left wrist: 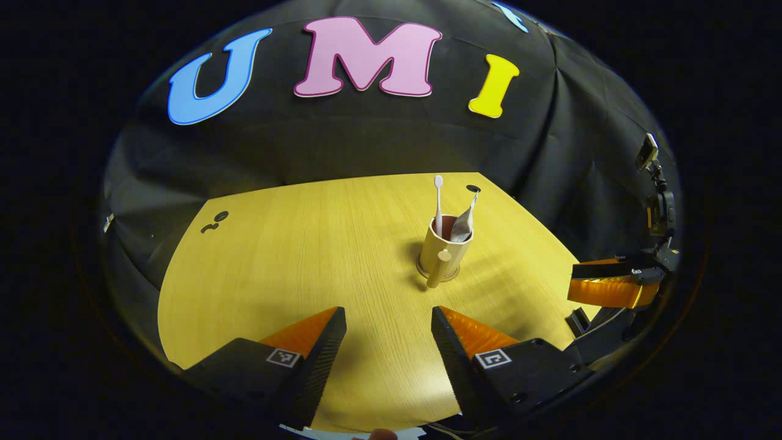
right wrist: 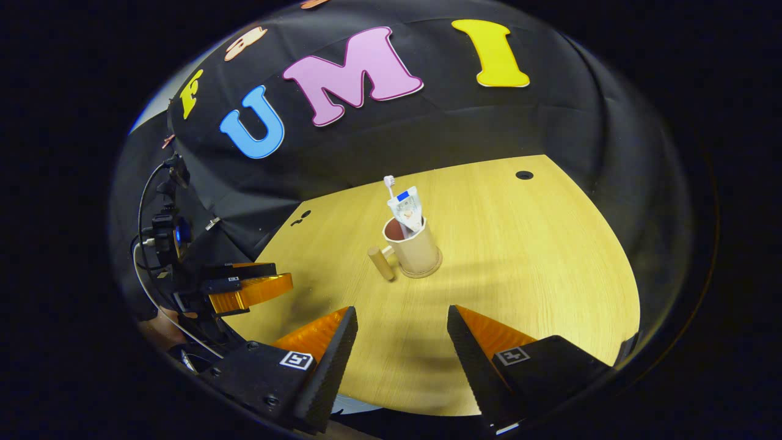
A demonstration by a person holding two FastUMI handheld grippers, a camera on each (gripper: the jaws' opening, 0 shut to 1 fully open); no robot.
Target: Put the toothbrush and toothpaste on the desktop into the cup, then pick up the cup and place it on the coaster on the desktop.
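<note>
A tan cup (left wrist: 446,247) with a stubby handle (left wrist: 438,269) stands upright on a round coaster (left wrist: 423,269) in the middle of the wooden table (left wrist: 275,275). A white toothbrush (left wrist: 438,201) and a toothpaste tube (left wrist: 464,223) stick up out of it. My left gripper (left wrist: 388,333) is open, empty, and well short of the cup. In the right gripper view the cup (right wrist: 420,250), toothbrush (right wrist: 389,181), toothpaste (right wrist: 408,209) and coaster (right wrist: 431,272) lie ahead of my right gripper (right wrist: 402,339), which is open and empty.
The other gripper (left wrist: 611,284) hangs at the table's right edge in the left gripper view, and at the left edge (right wrist: 247,287) in the right gripper view. Small dark holes (left wrist: 473,189) (right wrist: 523,175) mark the tabletop's far side. Black cloth walls the booth.
</note>
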